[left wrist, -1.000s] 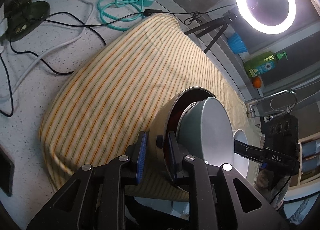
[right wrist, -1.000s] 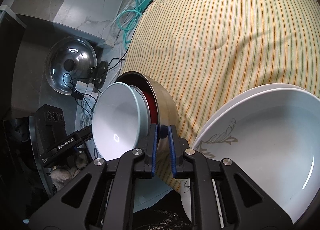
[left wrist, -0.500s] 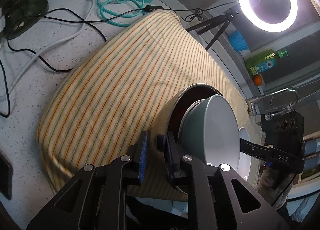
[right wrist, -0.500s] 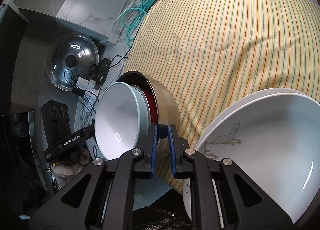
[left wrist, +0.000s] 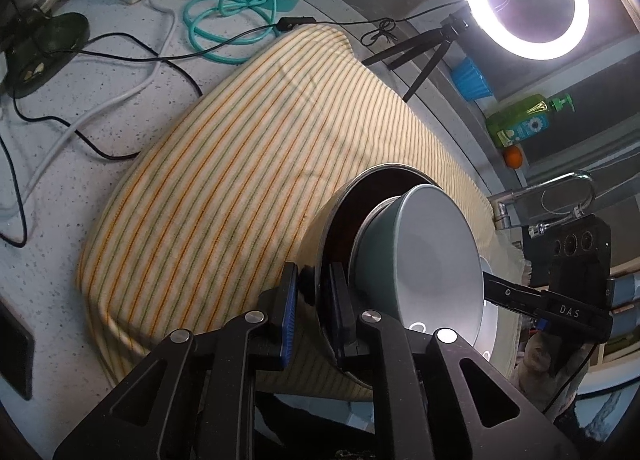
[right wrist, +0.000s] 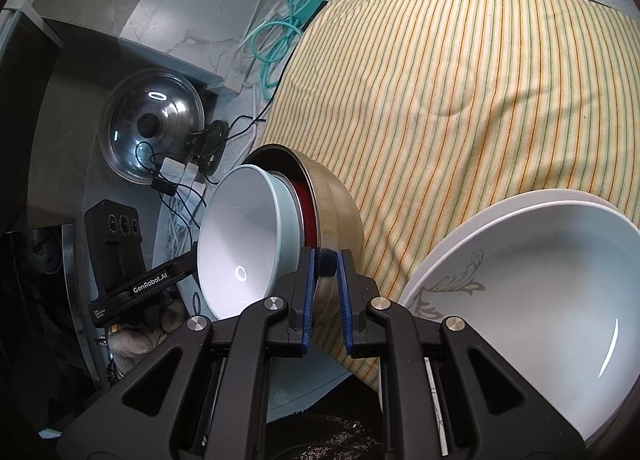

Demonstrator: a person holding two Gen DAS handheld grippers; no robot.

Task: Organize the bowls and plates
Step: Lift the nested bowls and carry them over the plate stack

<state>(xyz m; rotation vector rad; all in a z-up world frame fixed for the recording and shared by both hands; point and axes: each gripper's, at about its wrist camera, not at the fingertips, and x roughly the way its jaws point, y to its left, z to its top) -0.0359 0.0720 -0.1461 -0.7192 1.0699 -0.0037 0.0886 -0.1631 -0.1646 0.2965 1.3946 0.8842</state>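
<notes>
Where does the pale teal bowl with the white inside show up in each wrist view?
Left wrist: the pale teal bowl sits right of centre, nested in the metal bowl that the left gripper clamps by the rim.
Right wrist: the same bowl is left of centre, beside the right gripper.
Shared landmark: the yellow striped cloth.

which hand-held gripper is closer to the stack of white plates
Right. The right hand-held gripper, clamped on the metal bowl's rim, sits just beside the white plates. The left hand-held gripper grips the opposite rim, farther off.
</notes>
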